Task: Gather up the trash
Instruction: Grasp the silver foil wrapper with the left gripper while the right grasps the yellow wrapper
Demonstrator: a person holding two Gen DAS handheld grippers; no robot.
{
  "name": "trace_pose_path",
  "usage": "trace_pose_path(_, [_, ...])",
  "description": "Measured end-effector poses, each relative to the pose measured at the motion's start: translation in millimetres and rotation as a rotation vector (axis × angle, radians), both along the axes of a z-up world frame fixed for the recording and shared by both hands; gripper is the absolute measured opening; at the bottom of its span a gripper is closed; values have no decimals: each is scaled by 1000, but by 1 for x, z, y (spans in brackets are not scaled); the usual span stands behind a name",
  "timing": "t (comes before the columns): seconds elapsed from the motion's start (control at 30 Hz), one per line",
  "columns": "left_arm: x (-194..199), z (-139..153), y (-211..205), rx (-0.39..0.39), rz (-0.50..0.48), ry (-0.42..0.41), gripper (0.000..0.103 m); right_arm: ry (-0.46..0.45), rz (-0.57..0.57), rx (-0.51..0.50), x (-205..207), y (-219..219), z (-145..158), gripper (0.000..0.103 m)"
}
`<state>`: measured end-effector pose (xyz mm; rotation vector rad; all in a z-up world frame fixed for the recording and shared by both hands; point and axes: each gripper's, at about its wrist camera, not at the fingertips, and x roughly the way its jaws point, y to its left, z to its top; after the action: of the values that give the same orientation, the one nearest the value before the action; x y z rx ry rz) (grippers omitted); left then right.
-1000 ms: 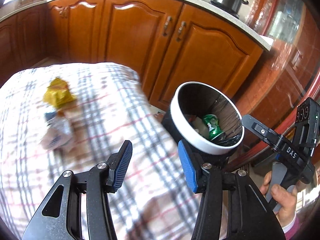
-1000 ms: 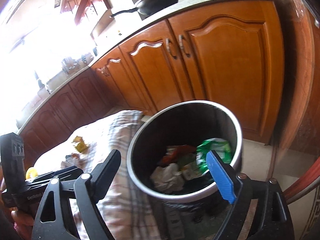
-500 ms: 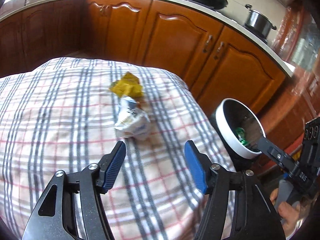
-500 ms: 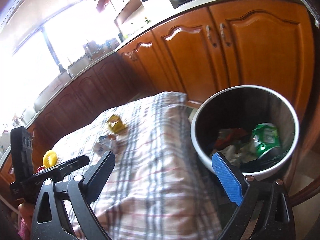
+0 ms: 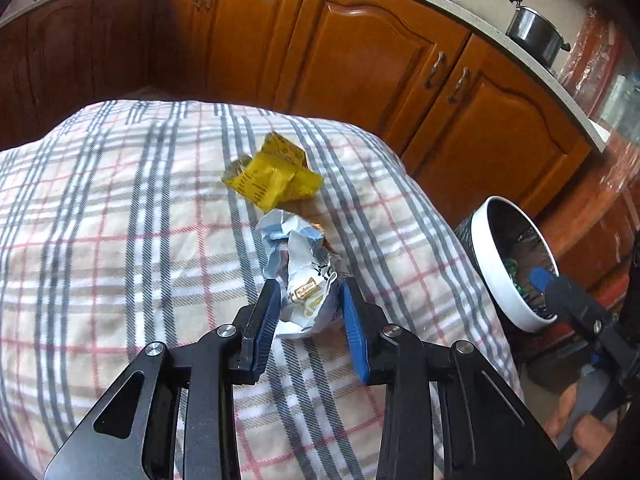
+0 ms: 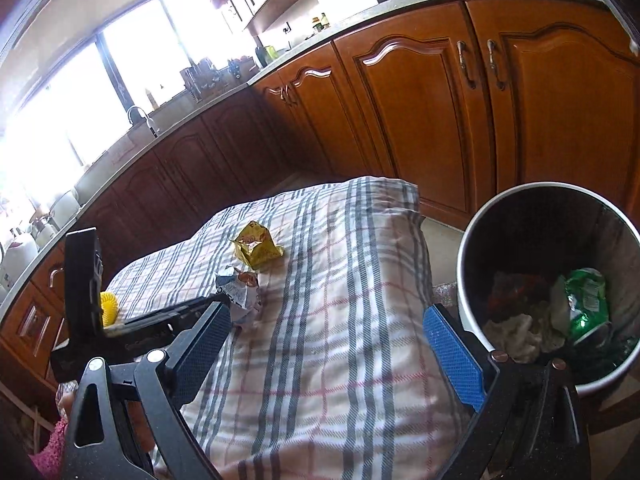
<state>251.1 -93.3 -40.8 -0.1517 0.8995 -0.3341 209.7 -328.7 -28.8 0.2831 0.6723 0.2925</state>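
Left wrist view: left gripper at a crumpled white wrapper on the plaid tablecloth.
Jaws, just closing, clamp the wrapper's near end between both pads; right gripper gapes empty beside the trash bin.

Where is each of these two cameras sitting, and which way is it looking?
Left wrist: on the left gripper, looking down at the checked cloth; its jaws, just closing, press the crumpled white wrapper.
Right wrist: on the right gripper, facing the cabinets over the cloth; jaws wide apart, nothing between them.
Shared: white wrapper, yellow wrapper, trash bin; each view shows the other gripper.
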Motion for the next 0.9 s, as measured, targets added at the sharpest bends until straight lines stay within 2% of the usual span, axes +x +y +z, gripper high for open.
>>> trace_pose_path(0.13, [-14, 4, 15, -15, 9, -28, 26, 18, 40, -1, 25, 21, -6, 98])
trace_pose_path(0.27, [-27, 13, 46, -41, 67, -45, 25, 36, 92, -14, 52, 46, -12, 97])
trace_pose_path(0.47, [-35, 17, 84, -63, 149, -51, 25, 56, 170, -52, 95, 93, -19, 89])
trace_pose_path(0.63, [-35, 12, 97, -64, 178, -37, 25, 81, 189, -99, 128, 118, -29, 84])
trace_pose_path(0.73, [-35, 11, 99, -67, 186, -32, 25, 98, 206, -122, 138, 127, -37, 73])
trace_pose_path(0.77, [-35, 10, 98, -68, 186, -32, 25, 103, 212, -128, 138, 129, -38, 60])
trace_pose_path(0.8, [-37, 11, 98, -67, 186, -34, 25, 113, 212, -136, 138, 130, -40, 40])
trace_pose_path(0.9, [-42, 13, 94, -63, 178, -43, 25, 98, 202, -126, 130, 126, -37, 34])
